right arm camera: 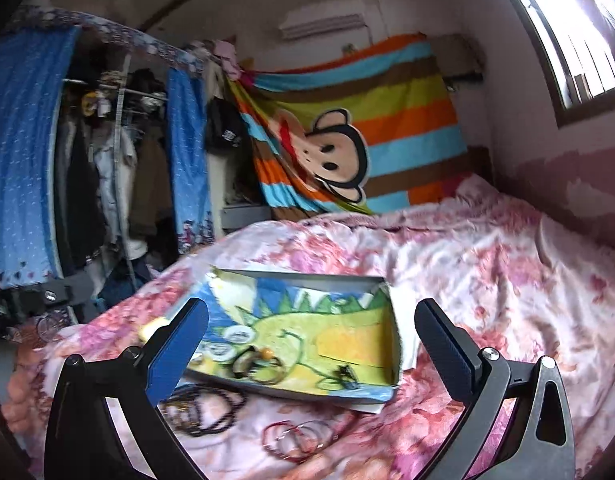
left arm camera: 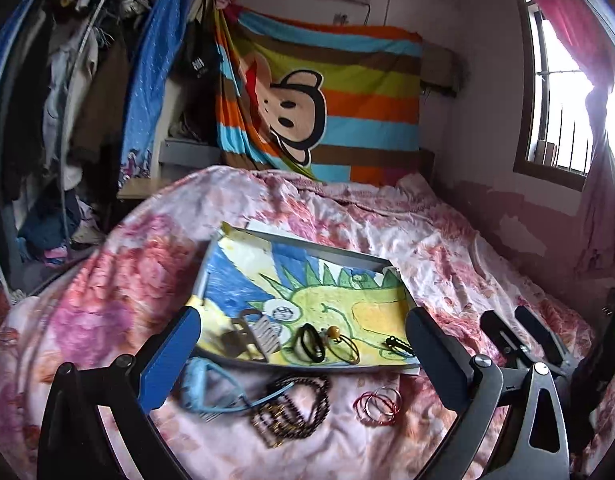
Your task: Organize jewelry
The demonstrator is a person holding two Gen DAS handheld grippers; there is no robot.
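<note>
A shallow grey tray (left arm camera: 307,246) lined with a child's dinosaur drawing lies on the floral bedspread (left arm camera: 387,220). In it are brown and striped hair clips (left arm camera: 247,334), black hair ties (left arm camera: 309,342), a tie with a yellow bead (left arm camera: 333,332) and a small black clip (left arm camera: 397,344). On the bedspread in front of the tray lie a light blue band (left arm camera: 203,384), a dark beaded necklace (left arm camera: 303,400) and red bangles (left arm camera: 377,404). My left gripper (left arm camera: 303,316) hangs open above these, holding nothing. My right gripper (right arm camera: 313,308) is open and empty too, over the tray (right arm camera: 299,276), the necklace (right arm camera: 211,404) and the bangles (right arm camera: 299,438).
A clothes rack (left arm camera: 67,100) with hanging garments and blue curtains stands to the left of the bed. A striped monkey blanket (left arm camera: 319,100) hangs on the far wall. A barred window (left arm camera: 567,100) is at the right. The right gripper (left arm camera: 507,316) shows at the right of the left wrist view.
</note>
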